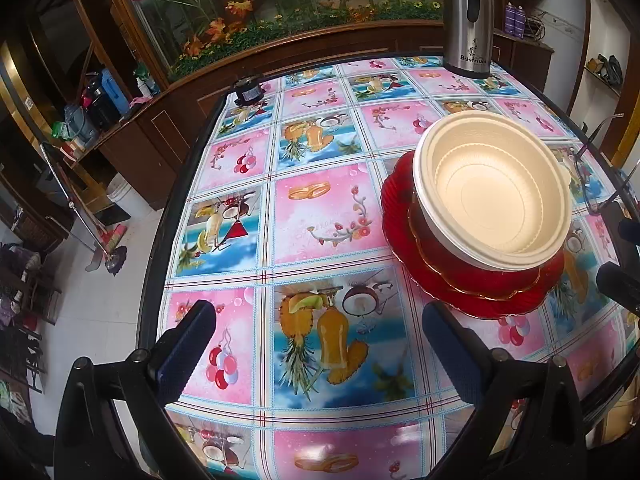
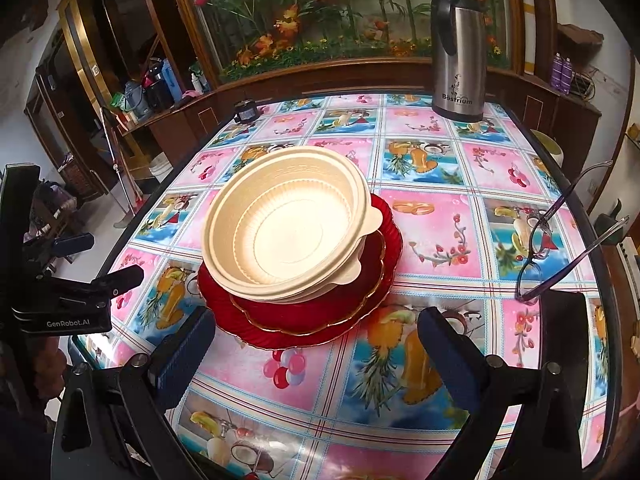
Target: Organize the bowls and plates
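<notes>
— Two cream bowls (image 2: 286,226) sat nested on red plates (image 2: 304,312) mid-table; where were they against the fingers?
— Just beyond the right gripper (image 2: 314,350), whose fingers stood wide and empty. For the left gripper (image 1: 316,342), also spread wide with nothing held, the stack (image 1: 492,196) lay ahead and off to the right.
— Did one view show more?
— Right wrist alone showed the glasses (image 2: 560,240) whole, near the table (image 2: 440,216) edge, and the left gripper from outside. Both caught the steel flask (image 1: 468,20) at the far side

We are holding our left gripper (image 1: 314,348) and right gripper (image 2: 316,346) wide apart, both gripping nothing
</notes>
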